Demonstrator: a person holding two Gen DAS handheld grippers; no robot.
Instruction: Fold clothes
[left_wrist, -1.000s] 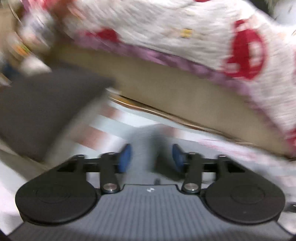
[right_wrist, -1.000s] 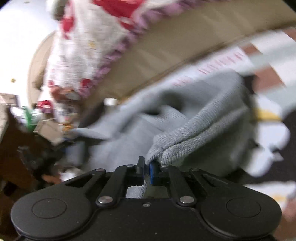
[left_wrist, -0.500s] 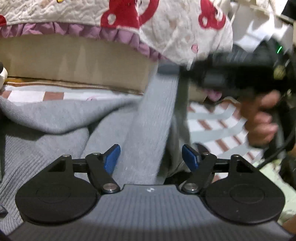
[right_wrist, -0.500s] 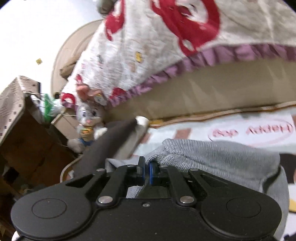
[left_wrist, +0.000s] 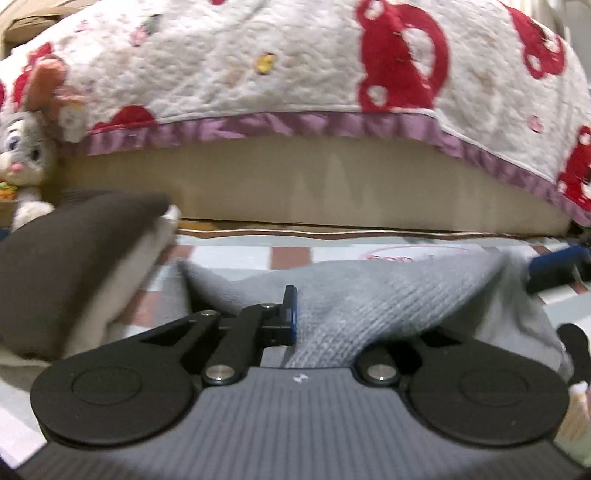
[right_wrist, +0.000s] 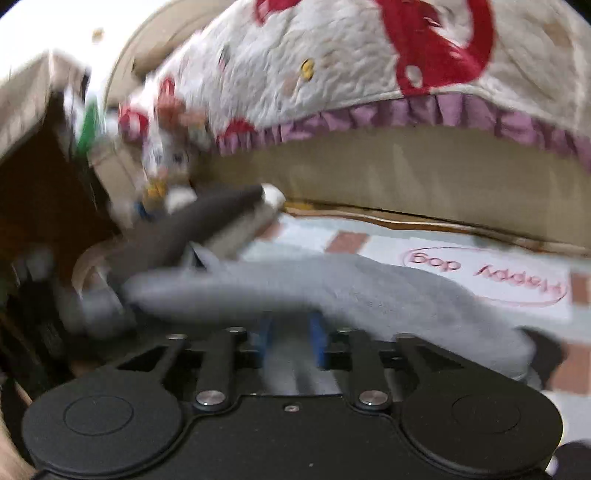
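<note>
left wrist: left gripper (left_wrist: 295, 314) clamped on grey knit sweater (left_wrist: 369, 299), right finger hidden under fabric, sweater heaped on checked mat (left_wrist: 236, 254) | right wrist: blurred; right gripper (right_wrist: 290, 338) jaws just opened, apart, sweater (right_wrist: 332, 284) lying between them

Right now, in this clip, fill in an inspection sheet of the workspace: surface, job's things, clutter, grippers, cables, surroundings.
Surface: checked play mat with a pink printed oval, partly covered.
Job's things: grey knit sweater bunched on the mat; dark folded garment at its left.
Clutter: plush rabbit by the bed's corner.
Grippers: left gripper shut on the sweater, one finger hidden by a fold of it; right gripper has just opened, its pads apart, sweater loose between them.
Cables: nothing seen.
Surroundings: bed with white and red quilt, purple frill; brown furniture at left in the right wrist view, blurred.
</note>
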